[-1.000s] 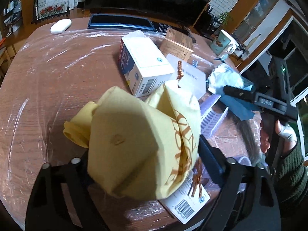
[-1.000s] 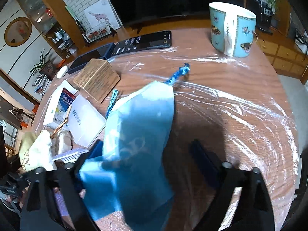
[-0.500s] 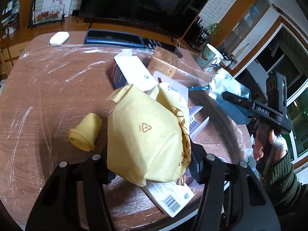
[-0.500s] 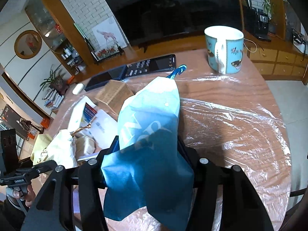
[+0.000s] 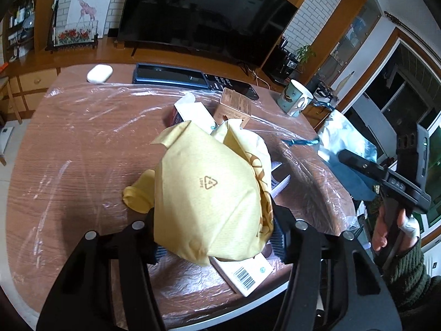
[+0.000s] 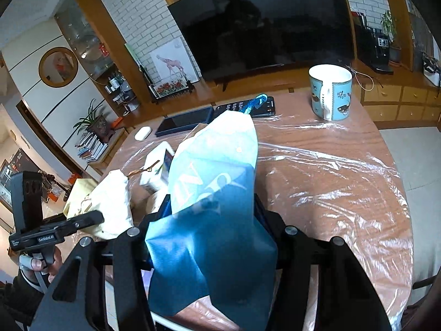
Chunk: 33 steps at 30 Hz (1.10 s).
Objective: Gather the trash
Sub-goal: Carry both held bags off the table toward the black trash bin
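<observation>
My left gripper (image 5: 215, 237) is shut on a yellow paper bag (image 5: 209, 190) and holds it above the round wooden table (image 5: 69, 143). A small yellow paper cup (image 5: 136, 195) lies on the table just left of the bag. My right gripper (image 6: 212, 229) is shut on a blue paper bag (image 6: 215, 193) with a blue cord handle, lifted above the table's near edge. The blue bag also shows at the right of the left wrist view (image 5: 344, 143). The yellow bag shows at the left of the right wrist view (image 6: 110, 201).
A white carton (image 5: 195, 113), a brown box (image 5: 234, 106) and a flat white barcoded pack (image 5: 245, 273) lie on the plastic film. A blue mug (image 6: 330, 93), a dark tablet (image 5: 171, 74), a phone (image 6: 256, 106) and a white case (image 5: 99, 73) sit at the far edge.
Both grippers have risen and drawn back from the table, each with its bag. The small yellow cup has come free and lies on the table.
</observation>
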### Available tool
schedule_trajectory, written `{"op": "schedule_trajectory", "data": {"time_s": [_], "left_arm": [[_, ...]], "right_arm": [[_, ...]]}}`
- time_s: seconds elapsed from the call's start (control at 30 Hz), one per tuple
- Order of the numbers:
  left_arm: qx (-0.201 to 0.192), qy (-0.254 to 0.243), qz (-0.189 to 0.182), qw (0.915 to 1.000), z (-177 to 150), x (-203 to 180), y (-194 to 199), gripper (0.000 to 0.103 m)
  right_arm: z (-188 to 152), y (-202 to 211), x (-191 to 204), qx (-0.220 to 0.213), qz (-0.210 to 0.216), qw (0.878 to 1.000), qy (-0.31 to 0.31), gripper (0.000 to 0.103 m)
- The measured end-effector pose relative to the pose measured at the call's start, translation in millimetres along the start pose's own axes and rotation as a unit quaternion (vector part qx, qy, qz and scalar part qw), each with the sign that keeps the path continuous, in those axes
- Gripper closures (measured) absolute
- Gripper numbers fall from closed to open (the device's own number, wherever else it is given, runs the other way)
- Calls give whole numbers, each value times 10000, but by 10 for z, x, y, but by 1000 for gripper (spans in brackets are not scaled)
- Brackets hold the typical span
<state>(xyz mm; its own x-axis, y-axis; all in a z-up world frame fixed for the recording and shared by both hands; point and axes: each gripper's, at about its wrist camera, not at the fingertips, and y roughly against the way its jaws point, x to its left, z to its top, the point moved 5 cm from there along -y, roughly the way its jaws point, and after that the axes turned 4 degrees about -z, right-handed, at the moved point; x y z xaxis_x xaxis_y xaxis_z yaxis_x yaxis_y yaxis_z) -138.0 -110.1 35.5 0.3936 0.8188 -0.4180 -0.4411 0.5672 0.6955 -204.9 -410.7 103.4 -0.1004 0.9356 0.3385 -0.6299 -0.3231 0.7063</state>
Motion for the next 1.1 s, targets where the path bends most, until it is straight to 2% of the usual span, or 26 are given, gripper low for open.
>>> {"op": "schedule_trajectory", "data": {"time_s": [0.23, 0.6, 0.93, 1.1], "left_arm": [[-66, -227, 4, 9997, -54, 1, 179, 45], [20, -603, -270, 9978, -290, -65, 437, 45], [244, -870, -350, 9953, -768, -315, 640, 45], [391, -853, -336, 9950, -1040, -483, 702, 45]], "right_arm": [[-197, 256, 170, -74, -69, 9999, 8, 48], [-681, 639, 428, -71, -183, 9998, -98, 48], [-1180, 918, 489, 261, -11, 9997, -19, 48], [-1442, 952, 472, 597, 166, 9980, 103, 48]]}}
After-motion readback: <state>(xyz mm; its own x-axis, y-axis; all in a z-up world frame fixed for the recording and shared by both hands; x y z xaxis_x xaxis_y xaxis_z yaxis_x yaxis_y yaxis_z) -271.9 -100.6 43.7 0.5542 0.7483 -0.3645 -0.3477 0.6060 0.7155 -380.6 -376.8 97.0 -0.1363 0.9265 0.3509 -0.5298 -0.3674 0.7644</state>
